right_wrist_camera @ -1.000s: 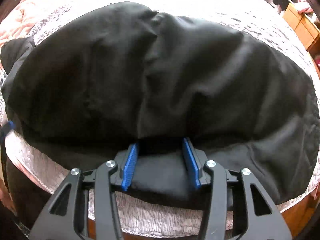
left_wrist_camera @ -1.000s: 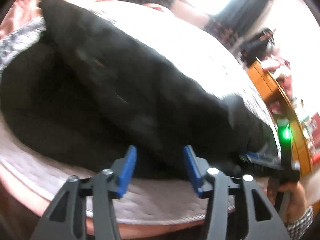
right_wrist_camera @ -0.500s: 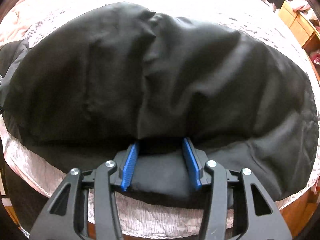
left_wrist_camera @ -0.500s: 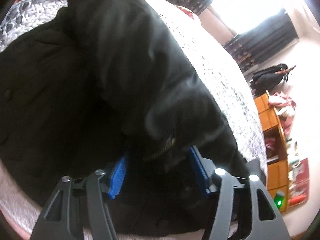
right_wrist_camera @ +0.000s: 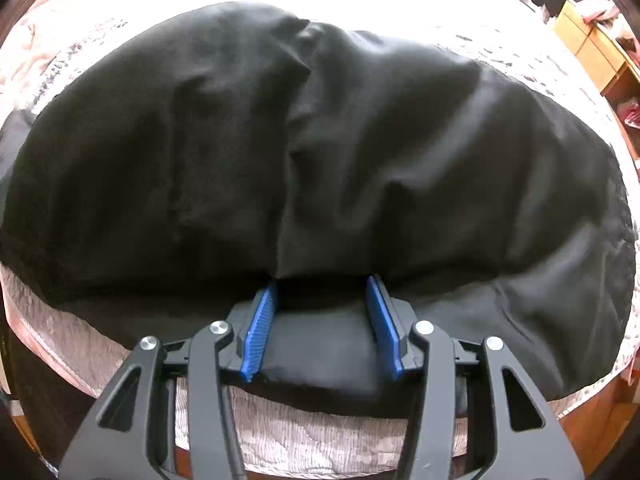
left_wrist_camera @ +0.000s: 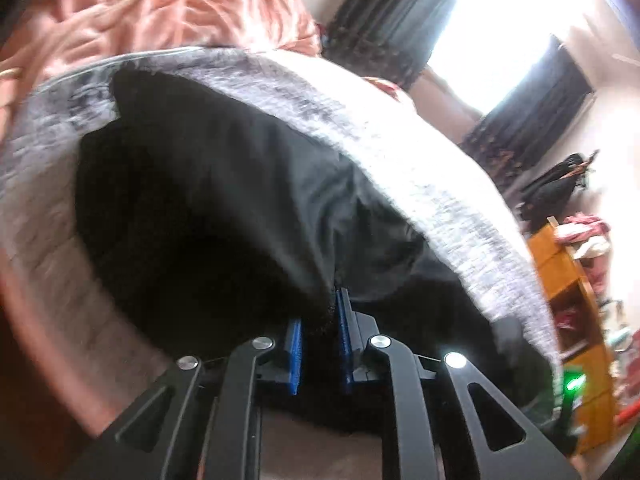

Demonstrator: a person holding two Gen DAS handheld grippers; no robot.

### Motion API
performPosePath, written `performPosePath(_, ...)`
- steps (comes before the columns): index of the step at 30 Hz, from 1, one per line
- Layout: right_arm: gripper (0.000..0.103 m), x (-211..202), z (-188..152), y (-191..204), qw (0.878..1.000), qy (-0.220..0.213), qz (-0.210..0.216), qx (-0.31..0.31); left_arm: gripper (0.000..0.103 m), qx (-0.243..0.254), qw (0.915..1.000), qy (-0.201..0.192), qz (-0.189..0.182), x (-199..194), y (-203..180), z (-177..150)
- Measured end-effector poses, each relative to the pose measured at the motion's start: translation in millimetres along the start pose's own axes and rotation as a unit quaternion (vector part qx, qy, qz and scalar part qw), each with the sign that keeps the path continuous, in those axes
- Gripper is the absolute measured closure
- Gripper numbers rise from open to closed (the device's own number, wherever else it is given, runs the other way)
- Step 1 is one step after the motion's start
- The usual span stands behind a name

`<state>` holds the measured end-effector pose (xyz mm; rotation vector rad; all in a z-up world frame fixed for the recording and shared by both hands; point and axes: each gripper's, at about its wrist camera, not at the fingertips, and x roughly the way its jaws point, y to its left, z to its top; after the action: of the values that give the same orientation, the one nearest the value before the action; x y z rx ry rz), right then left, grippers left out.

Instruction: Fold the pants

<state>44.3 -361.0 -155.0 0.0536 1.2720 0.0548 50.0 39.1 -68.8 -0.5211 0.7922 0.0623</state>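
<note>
— Where are the pants [right_wrist_camera: 320, 152]?
— Spread black over the bed [right_wrist_camera: 312, 444]. My right claw [right_wrist_camera: 322, 324] stands open astride their near edge.
— And the left view?
— My left claw [left_wrist_camera: 318, 340] has just been closing, clenched on a fold of pants; it alone shows the window [left_wrist_camera: 500, 28] and shelf [left_wrist_camera: 568, 272].

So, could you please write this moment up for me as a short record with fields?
surface: bed with a grey patterned cover
garment: black pants, spread across the cover
left tool: jaws have just been closing, now pinched on a bunch of the pants fabric
right tool: jaws apart, a thick fold of the pants between the blue pads; firm grip cannot be confirmed
nearby: pink blanket, wooden shelves, bright window
</note>
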Motion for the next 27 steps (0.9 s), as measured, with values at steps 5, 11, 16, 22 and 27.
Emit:
performPosePath(5, 0.056, -0.7, -0.9, 3.0, 1.000, 0.000, -0.003, -0.001, 0.084, -0.050, 0.9949, 0.084, 0.025, 31.7, 34.6, -20.6)
performPosePath(11, 0.043, -6.9, 1.9, -0.8, 1.000, -0.005, 0.024, -0.007, 0.072, -0.007, 0.9965, 0.064, 0.054, -7.8, 21.2, -12.4)
performPosePath(16, 0.042, -2.8, 3.8, 0.3, 1.000, 0.002, 0.012, -0.010, 0.069, 0.032, 0.9978, -0.018, 0.056, -54.4, 5.8, -3.1)
performPosePath(22, 0.038, -3.3, 4.2, 8.9, 1.000, -0.001, 0.002, -0.011, 0.067, 0.086, 0.9949, 0.021, 0.048, -1.4, -12.7, 20.1)
performPosePath(27, 0.040, -10.7, 3.4, 7.6, 1.000, -0.002, 0.010, -0.006, 0.067, 0.063, 0.9904, 0.100, 0.070, 63.4, 4.2, 18.2)
